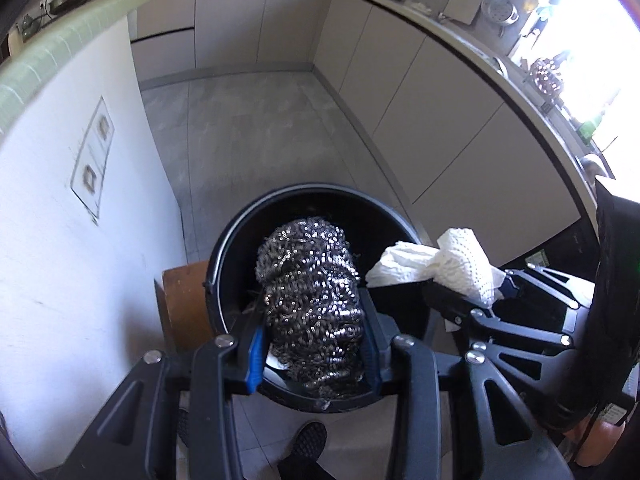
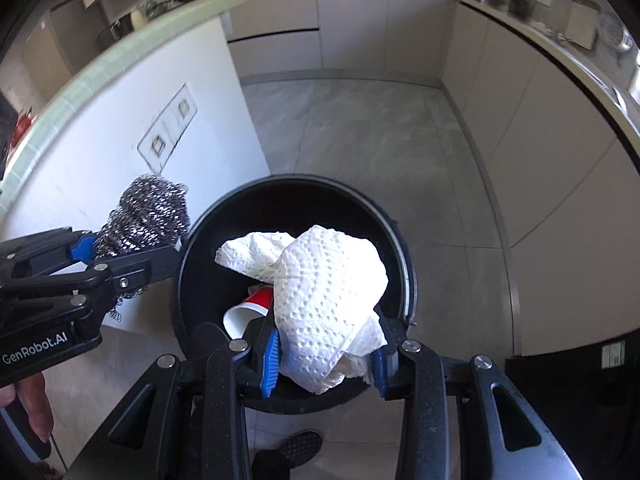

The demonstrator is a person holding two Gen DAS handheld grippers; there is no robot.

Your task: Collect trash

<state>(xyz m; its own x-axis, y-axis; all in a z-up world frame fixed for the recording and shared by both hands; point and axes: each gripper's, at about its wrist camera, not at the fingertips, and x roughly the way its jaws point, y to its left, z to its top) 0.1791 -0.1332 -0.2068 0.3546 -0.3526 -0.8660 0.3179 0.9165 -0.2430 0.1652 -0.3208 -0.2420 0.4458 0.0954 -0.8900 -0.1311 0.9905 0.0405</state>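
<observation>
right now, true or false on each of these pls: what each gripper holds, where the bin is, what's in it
1. The left gripper is shut on a steel wool scourer. True.
2. The right gripper holds a sponge. False: it grips a crumpled white paper towel.
3. Both held items hang above the open black trash bin. True.
4. The bin is empty. False: a red and white paper cup lies inside.
5. The bin stands on the countertop. False: it stands on the tiled floor.
</observation>
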